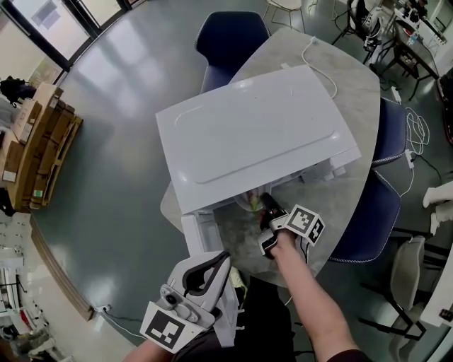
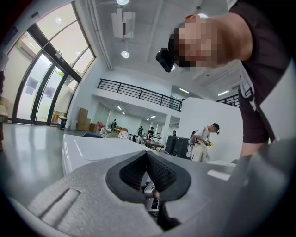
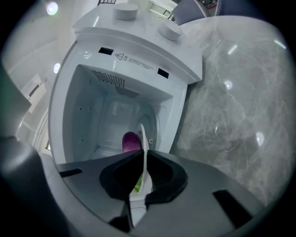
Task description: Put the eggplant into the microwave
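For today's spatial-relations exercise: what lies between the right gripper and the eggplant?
A thin white plate, edge-on and clamped in the right gripper, reaches up to the purple eggplant. The right gripper view shows it, against the open microwave.

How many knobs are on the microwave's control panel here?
2. Both are on the microwave's panel in the right gripper view: the first knob at the picture's top edge, the second knob lower right of it. More could lie beyond that edge.

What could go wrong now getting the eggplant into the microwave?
The right gripper pinches the plate only by its thin rim, so it might slip or tip. The eggplant seems to lie loose on the plate and could roll off inside the microwave.
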A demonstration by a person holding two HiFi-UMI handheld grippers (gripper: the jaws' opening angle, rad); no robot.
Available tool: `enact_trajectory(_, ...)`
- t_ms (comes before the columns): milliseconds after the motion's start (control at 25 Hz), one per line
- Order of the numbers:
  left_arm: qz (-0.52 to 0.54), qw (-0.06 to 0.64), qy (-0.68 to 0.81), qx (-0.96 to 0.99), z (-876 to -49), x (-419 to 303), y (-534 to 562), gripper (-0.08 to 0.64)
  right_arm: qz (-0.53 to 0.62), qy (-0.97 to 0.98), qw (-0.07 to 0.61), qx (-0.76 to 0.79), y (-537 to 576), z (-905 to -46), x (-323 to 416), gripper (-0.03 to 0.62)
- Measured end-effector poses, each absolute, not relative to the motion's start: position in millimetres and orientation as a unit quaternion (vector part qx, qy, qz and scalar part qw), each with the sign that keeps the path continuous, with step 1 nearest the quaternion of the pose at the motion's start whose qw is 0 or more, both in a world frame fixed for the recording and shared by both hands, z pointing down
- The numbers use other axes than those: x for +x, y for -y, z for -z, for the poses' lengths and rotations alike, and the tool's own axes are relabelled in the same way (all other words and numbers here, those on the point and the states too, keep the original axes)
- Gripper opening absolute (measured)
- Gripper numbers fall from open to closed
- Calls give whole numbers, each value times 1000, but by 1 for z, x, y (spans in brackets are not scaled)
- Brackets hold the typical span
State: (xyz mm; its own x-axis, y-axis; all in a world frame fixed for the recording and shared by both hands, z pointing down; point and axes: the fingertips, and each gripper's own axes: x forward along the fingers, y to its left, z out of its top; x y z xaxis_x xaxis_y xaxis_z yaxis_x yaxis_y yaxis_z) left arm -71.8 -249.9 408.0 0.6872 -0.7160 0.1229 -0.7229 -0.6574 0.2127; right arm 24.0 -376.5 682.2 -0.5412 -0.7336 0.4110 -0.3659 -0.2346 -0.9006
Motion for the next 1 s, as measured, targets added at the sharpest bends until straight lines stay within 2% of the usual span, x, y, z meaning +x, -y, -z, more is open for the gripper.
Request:
enact_trajectory(280,-18,129,396,909,-413,-74,255,8,586,-635,122,-489,397,-680,20,20)
enact_trajectory(600,-17,132,394,909,-416,-78,259,8,459,-710,46,-532,414,-672,7,20)
enact_trajectory(1000,-15,138,398,907,-420,-86,265,8,352,-752,-35,-556,432,-677,3,41)
